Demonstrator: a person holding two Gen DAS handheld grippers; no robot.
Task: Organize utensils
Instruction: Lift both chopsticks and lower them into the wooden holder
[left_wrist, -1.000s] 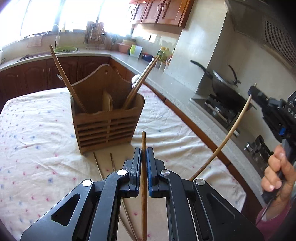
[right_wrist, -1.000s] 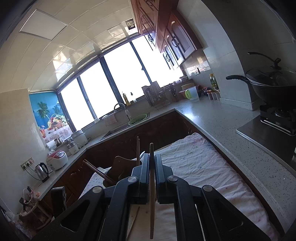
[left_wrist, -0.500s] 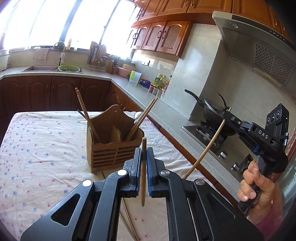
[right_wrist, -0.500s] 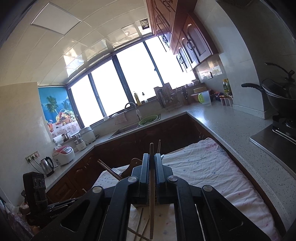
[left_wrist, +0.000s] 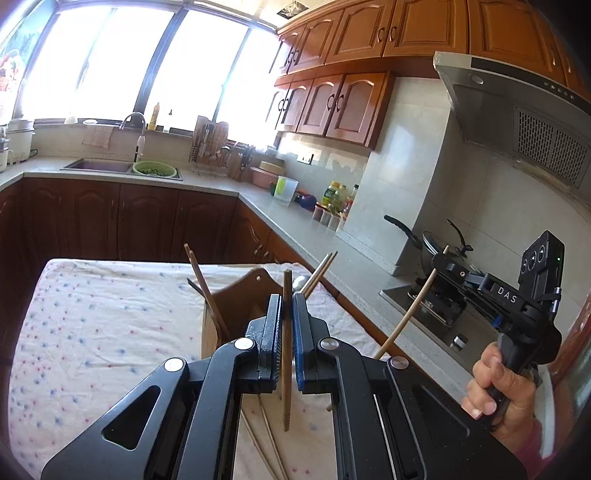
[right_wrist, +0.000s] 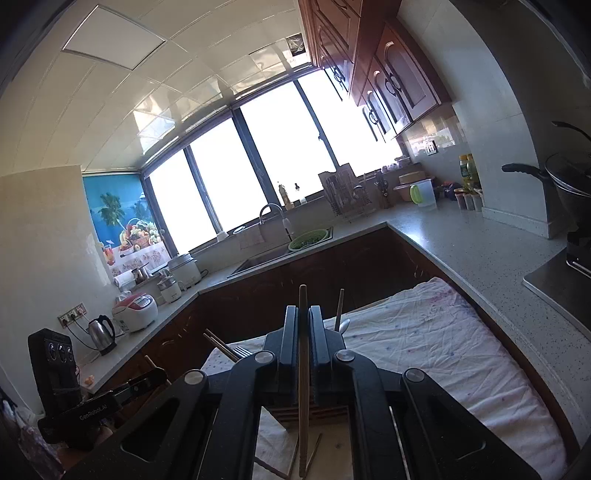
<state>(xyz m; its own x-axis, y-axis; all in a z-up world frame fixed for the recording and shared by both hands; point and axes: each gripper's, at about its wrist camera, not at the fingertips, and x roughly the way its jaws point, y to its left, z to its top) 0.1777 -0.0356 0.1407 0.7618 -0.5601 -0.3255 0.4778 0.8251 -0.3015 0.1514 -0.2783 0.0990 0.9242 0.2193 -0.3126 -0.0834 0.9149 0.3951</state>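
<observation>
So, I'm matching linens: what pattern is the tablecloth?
The tablecloth is white with small pink and blue dots; left wrist view.

Warm browns, black tooling and a speckled white cloth

The left hand-held gripper is black with blue pads and silver rivets, and pinches a mid-brown wooden chopstick; the right hand-held gripper, also black with white lettering, carries a paler tan chopstick. The utensil holder is honey-brown wood. The tablecloth is white, dotted with small blue and pink specks. The wall cabinets are reddish-brown, the worktop grey-beige speckled, the colander green, and the poster bright blue with palms and fruit.
</observation>
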